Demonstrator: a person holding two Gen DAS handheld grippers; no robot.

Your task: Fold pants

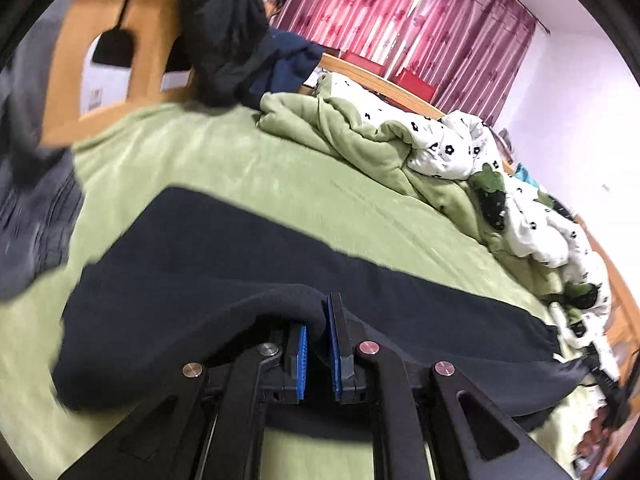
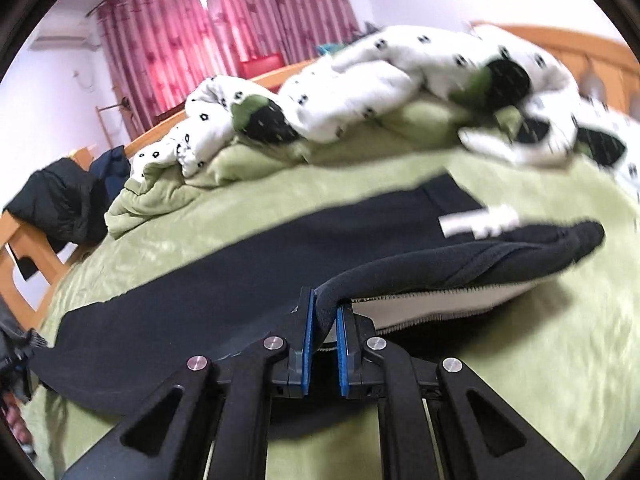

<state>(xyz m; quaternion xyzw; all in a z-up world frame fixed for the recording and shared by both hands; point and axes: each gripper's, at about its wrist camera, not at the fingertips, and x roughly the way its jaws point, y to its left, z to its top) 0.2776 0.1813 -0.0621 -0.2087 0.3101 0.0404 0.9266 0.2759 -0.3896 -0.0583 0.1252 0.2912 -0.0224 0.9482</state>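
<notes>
Black pants (image 1: 224, 256) lie stretched across the green bed (image 1: 240, 160). My left gripper (image 1: 318, 332) is shut on a raised fold of the pants' near edge, cloth pinched between its blue pads (image 1: 332, 340). In the right wrist view the pants (image 2: 248, 248) run from lower left to upper right, with a white label (image 2: 476, 220) near the waist. My right gripper (image 2: 325, 320) is shut on the waistband edge and lifts it, showing the pale lining (image 2: 440, 304).
A rumpled white flowered and green duvet (image 1: 440, 148) (image 2: 340, 96) is heaped along the far side of the bed. Dark jackets (image 1: 232, 40) hang over the wooden footboard (image 1: 104, 60). Grey cloth (image 1: 36, 208) lies at the left. Red curtains (image 2: 208, 28) hang behind.
</notes>
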